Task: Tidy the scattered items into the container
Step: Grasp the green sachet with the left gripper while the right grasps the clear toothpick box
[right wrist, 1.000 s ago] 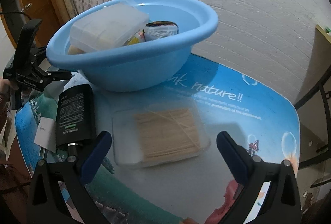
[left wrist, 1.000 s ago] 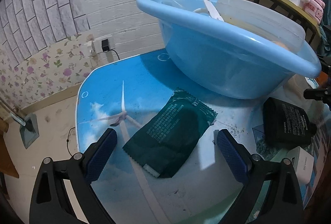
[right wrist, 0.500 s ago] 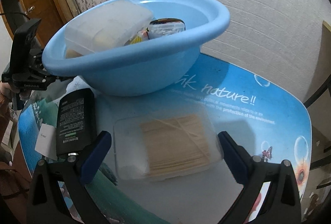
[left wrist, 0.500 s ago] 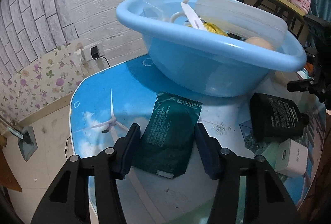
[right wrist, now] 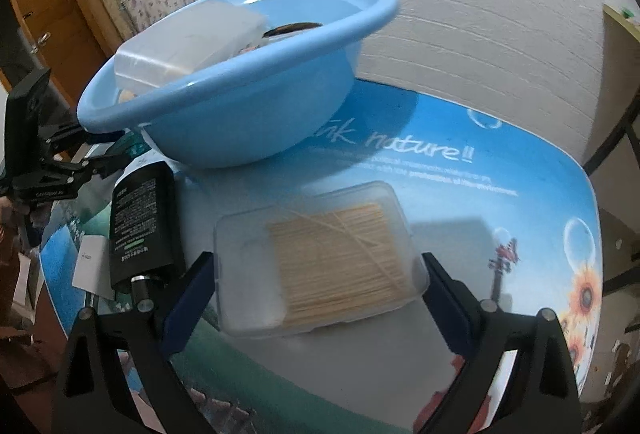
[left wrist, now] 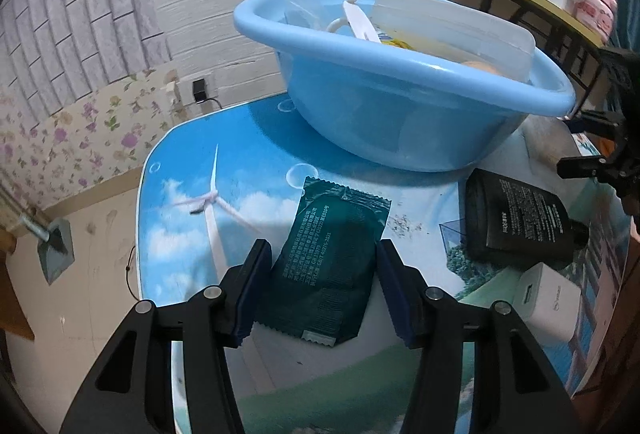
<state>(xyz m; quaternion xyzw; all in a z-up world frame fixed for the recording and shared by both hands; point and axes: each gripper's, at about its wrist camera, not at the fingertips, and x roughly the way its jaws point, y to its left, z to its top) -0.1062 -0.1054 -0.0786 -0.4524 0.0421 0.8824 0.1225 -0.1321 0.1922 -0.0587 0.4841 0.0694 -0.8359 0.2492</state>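
A dark green foil packet (left wrist: 332, 262) lies on the blue printed table. My left gripper (left wrist: 325, 288) has closed its blue pads on the packet's two sides. A light blue basin (left wrist: 400, 105) stands behind it, holding a clear lidded box and other items; it also shows in the right wrist view (right wrist: 240, 101). My right gripper (right wrist: 316, 298) is open, its fingers on either side of a clear plastic box of toothpicks (right wrist: 320, 262). A black bottle (right wrist: 144, 218) lies left of that box; it also shows in the left wrist view (left wrist: 520, 218).
A white charger block (left wrist: 548, 298) lies near the black bottle at the table's right edge. The table edge drops to the floor on the left (left wrist: 140, 218). A white brick wall stands close behind the basin. A side table (left wrist: 540, 1) with a kettle is at far right.
My left gripper has moved in over the green packet and closed from wide open onto its sides. My right gripper has moved closer around the toothpick box, still open.
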